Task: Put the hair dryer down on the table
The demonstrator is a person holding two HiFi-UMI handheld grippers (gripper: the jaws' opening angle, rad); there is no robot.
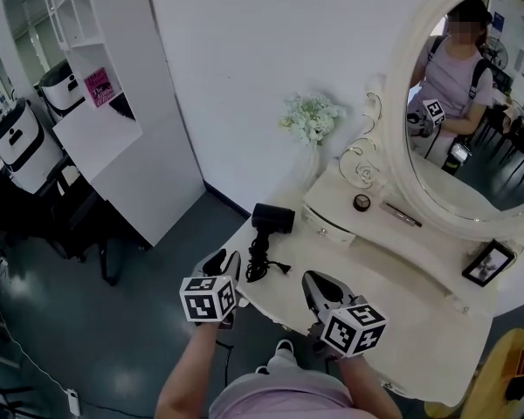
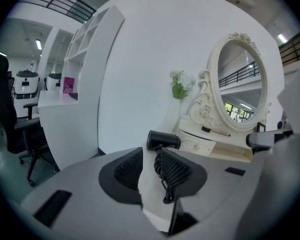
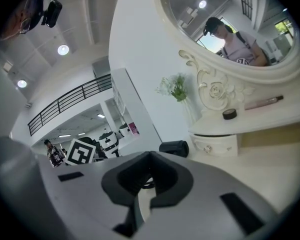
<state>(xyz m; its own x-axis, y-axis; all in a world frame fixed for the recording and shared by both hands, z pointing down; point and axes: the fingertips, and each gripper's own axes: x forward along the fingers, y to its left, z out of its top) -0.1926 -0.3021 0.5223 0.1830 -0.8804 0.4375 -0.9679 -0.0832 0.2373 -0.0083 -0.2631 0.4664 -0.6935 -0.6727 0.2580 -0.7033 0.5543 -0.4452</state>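
The black hair dryer [image 1: 272, 217] lies on the white dressing table [image 1: 402, 295] near its left end, with its coiled black cord [image 1: 259, 258] trailing toward me. My left gripper [image 1: 224, 262] hangs just off the table's left front edge. It points at the cord and is open, with nothing between its pads. In the left gripper view the hair dryer [image 2: 163, 140] and the cord [image 2: 166, 191] show beyond the left gripper [image 2: 149, 158]. My right gripper [image 1: 314, 281] is over the front of the table, shut and empty. The right gripper view shows the hair dryer [image 3: 175, 148] ahead of the right gripper [image 3: 150, 156].
An oval mirror [image 1: 472, 103] stands at the back of the table, showing the person's reflection. White flowers [image 1: 310, 116], a small round tin [image 1: 361, 202], a drawer box [image 1: 332, 221] and a photo frame [image 1: 487, 263] are there too. A white shelf unit [image 1: 96, 103] stands to the left.
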